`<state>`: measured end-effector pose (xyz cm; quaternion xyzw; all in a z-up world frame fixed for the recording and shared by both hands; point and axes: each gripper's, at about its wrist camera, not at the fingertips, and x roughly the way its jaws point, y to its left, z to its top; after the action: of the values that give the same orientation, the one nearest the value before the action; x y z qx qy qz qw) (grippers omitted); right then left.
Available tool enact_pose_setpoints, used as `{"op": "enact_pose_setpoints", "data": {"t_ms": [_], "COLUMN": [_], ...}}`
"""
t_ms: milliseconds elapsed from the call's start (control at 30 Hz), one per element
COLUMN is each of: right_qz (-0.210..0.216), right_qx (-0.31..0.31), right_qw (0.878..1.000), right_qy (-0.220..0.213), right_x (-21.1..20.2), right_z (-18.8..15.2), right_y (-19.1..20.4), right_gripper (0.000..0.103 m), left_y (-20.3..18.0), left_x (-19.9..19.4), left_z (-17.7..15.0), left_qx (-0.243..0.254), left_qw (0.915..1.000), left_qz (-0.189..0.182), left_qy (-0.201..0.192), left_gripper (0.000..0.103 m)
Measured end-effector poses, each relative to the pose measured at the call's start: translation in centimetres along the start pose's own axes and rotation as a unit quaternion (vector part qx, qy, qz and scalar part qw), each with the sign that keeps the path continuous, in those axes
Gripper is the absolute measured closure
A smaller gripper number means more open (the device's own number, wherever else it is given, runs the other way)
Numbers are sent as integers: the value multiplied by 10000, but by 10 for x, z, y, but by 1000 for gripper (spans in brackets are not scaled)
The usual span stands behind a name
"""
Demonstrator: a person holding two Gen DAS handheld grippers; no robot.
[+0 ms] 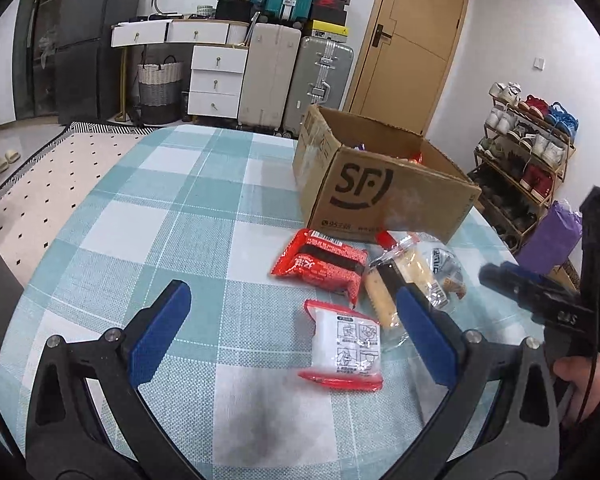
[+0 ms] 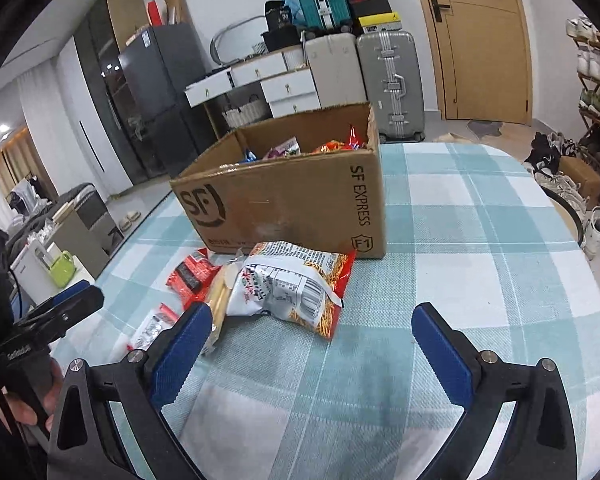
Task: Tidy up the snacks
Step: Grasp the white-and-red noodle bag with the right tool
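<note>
An open SF cardboard box (image 2: 292,200) stands on the checked tablecloth with several snack packets (image 2: 328,146) inside. In front of it lie a white-and-red noodle-stick bag (image 2: 288,280), a red packet (image 1: 320,266), a clear-wrapped biscuit pack (image 1: 384,292) and a white packet with red ends (image 1: 346,346). My left gripper (image 1: 290,292) is open low over the cloth; the white packet lies by its right finger. My right gripper (image 2: 312,314) is open, and the noodle-stick bag lies just ahead of its fingertips. Neither gripper holds anything.
The round table's teal checked cloth (image 1: 160,208) spreads left and near. A hand (image 1: 580,380) holds the other gripper's handle at the right. Beyond the table are suitcases (image 1: 296,76), white drawers (image 1: 216,80), a wooden door (image 1: 416,40) and a shoe rack (image 1: 528,140).
</note>
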<state>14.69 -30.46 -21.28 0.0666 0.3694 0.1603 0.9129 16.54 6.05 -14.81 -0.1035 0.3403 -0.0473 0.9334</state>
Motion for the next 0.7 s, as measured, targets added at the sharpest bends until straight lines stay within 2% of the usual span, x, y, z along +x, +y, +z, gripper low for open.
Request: {"op": "enact_pose_setpoints", "data": {"t_ms": [167,333,600,700], "right_qz": [13,-28,-101,-151], "right_qx": [-27,-126,-273,-294], "right_qw": [10000,9991,9965,9961], "right_qy": [76,396,789,812], "right_x": [25,55,88,95], "right_z": [17,30,34,32], "right_y": [0,7,21,25], "right_gripper": [1,5,9,11], "left_y": [1,2,5,4], "left_x": [14,22,26,23], "left_z": [-6,-8,-7,-8], "left_qx": [29,-62,-203,-180], "left_qw": [9996,9990,9985,9985], "left_qz": [-169,-318,-403,-408], "left_qy": [211,312,313,315], "left_gripper": [1,1,1,1]}}
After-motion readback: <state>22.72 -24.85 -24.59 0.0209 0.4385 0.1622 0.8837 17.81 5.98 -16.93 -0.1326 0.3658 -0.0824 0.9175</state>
